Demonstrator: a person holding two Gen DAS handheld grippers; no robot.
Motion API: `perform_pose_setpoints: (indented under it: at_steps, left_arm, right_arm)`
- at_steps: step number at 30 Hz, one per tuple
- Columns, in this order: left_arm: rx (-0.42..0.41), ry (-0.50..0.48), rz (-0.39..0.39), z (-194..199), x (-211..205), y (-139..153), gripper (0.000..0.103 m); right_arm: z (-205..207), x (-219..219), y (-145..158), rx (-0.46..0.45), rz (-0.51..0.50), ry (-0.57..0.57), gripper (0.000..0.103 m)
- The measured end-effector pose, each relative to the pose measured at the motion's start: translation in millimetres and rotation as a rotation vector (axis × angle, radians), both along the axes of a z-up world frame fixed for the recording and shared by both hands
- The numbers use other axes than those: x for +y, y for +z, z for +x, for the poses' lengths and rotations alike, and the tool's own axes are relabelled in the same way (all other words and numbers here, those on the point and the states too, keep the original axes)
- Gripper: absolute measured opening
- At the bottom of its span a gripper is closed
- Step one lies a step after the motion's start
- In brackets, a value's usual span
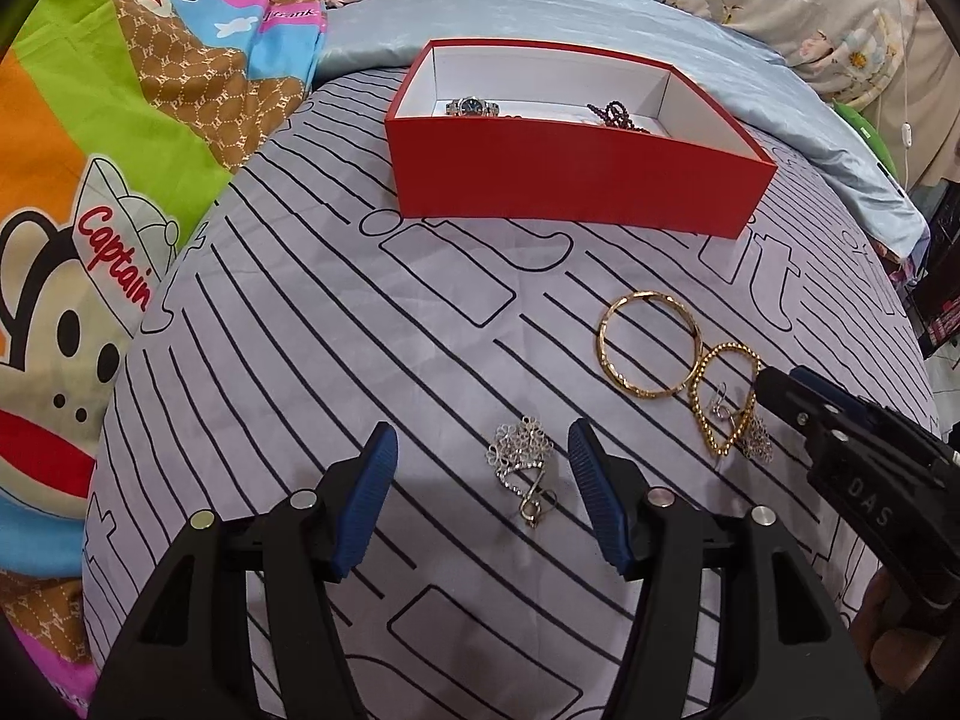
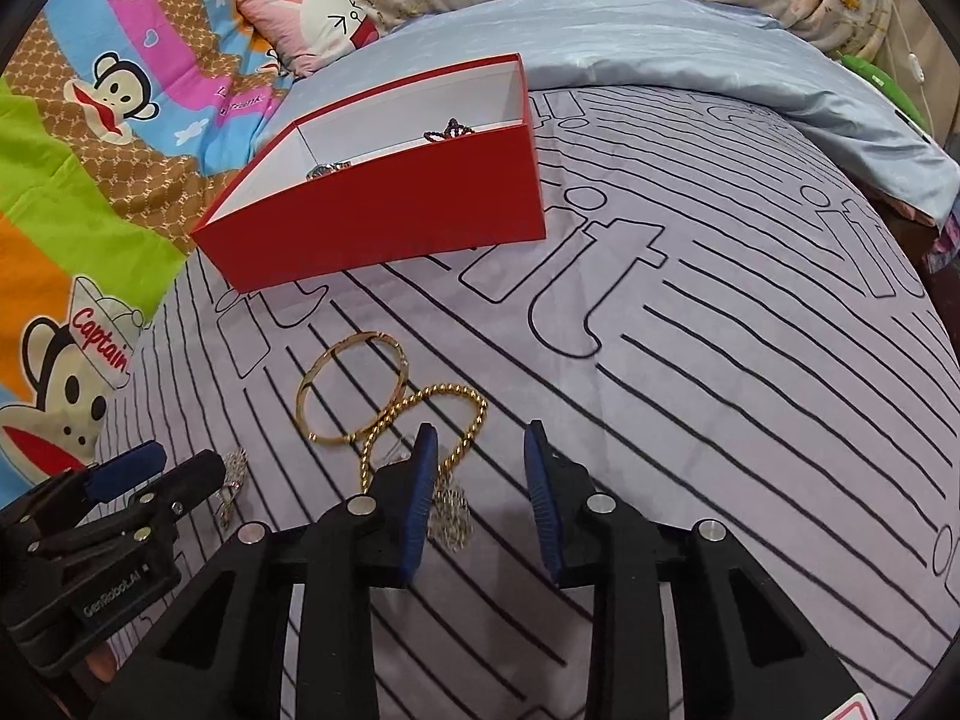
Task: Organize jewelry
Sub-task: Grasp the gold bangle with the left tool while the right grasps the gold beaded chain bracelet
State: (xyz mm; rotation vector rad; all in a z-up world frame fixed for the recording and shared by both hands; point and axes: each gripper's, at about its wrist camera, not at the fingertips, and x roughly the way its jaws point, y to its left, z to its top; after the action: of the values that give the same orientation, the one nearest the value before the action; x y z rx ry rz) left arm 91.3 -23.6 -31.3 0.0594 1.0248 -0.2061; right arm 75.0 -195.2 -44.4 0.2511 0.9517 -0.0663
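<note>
Left gripper (image 1: 483,462) sits low over the bed (image 1: 372,324), jaws wide apart with the silver earrings (image 1: 525,468) lying right between them, not pinched. Right gripper (image 2: 480,468) has its jaws partly open, nothing held; the twisted gold bangle (image 2: 420,426) and a silver piece (image 2: 453,513) sit by its left jaw. Red box (image 1: 570,180) is further back.

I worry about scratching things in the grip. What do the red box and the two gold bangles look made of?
Red box: apparently cardboard, matte red outside, plain white inside, with thin, sharply folded walls.
Smooth bangle: looks like polished gold-coloured metal with bright glints; gold or plating, I cannot tell.
Twisted bangle: gold-coloured metal, rope-like surface.
</note>
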Motion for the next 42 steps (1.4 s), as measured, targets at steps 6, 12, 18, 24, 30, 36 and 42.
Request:
perform_pose_setpoints:
  at_steps: [6, 12, 18, 24, 30, 36, 42]
  left_arm:
    - [0.005, -0.003, -0.007, 10.8, -6.7, -1.5, 0.057]
    - [0.003, -0.03, -0.024, 22.0, -22.0, -1.5, 0.057]
    - [-0.001, -0.059, -0.026, 35.2, -42.7, -6.7, 0.057]
    - [0.007, -0.102, -0.055, 38.3, -61.3, -7.3, 0.062]
    - [0.018, -0.129, -0.039, 38.6, -77.8, -14.5, 0.07]
    - [-0.012, -0.13, 0.005, 36.9, -86.5, -19.5, 0.071]
    - [-0.034, -0.138, 0.008, 34.6, -85.2, -17.9, 0.056]
  right_arm:
    - [9.2, 3.9, -5.3, 0.007, -0.04, 0.012, 0.011]
    - [7.8, -5.5, -6.5, 0.005, -0.023, -0.005, 0.003]
    - [3.1, -10.6, -6.0, 0.002, 0.009, -0.023, 0.003]
    - [-3.8, -23.4, -5.2, 0.003, 0.036, -0.053, 0.003]
    - [-8.0, -27.9, -5.9, 0.003, 0.046, -0.061, 0.003]
    - [-9.3, -29.3, -6.9, 0.003, 0.05, -0.063, 0.003]
    - [-10.6, -30.0, -5.3, 0.0, 0.053, -0.065, 0.003]
